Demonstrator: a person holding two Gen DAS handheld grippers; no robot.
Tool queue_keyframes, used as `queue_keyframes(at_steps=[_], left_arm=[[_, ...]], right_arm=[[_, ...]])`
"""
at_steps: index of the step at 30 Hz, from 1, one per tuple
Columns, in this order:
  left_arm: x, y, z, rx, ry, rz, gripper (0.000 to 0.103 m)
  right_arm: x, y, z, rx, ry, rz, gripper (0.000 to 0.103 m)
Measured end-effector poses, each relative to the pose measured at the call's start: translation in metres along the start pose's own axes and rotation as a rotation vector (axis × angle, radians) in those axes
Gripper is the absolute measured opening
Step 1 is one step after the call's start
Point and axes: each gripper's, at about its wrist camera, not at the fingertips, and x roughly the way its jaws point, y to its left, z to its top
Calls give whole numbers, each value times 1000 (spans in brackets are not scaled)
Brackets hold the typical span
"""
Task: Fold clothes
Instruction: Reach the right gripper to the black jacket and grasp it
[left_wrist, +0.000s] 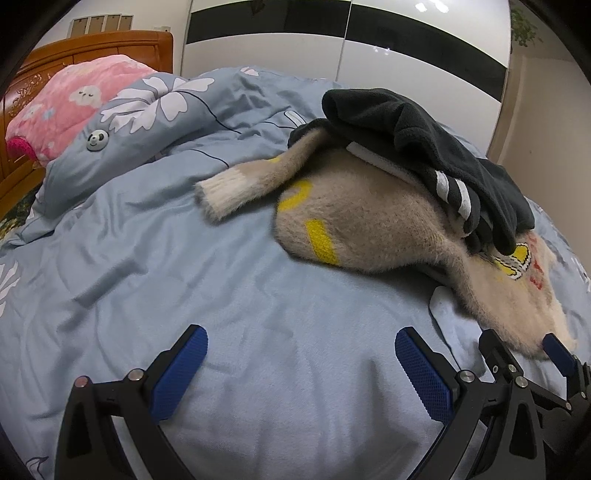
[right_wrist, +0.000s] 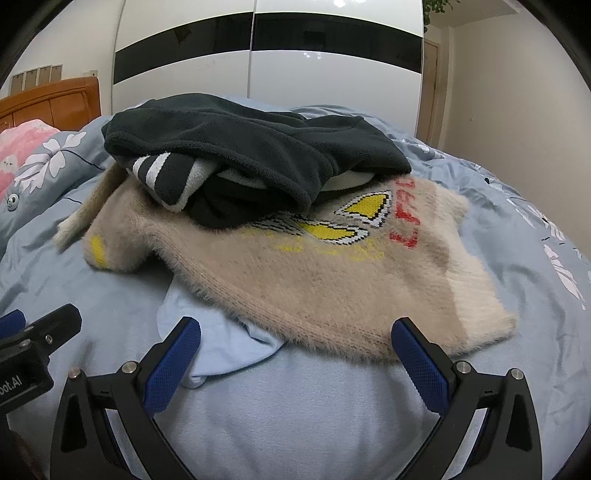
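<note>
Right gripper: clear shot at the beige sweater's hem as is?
Probably yes. The right gripper is open with the beige sweater hem just ahead, nothing between. The dark fleece lies on the far part only.

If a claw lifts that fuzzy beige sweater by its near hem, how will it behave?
Probably floppy: the sweater already drapes and bunches over the bedding. The dark fleece lying on it would likely slide or tumble off. Its fuzzy knit looks grippy rather than slippery, so the pads should hold.
</note>
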Motion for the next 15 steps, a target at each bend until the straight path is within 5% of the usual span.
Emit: queue_keyframes(at_steps=[15], left_arm=[[9, 7, 2, -17, -9, 0, 103]], right_arm=[[3, 2, -1, -18, 21, -6, 103]])
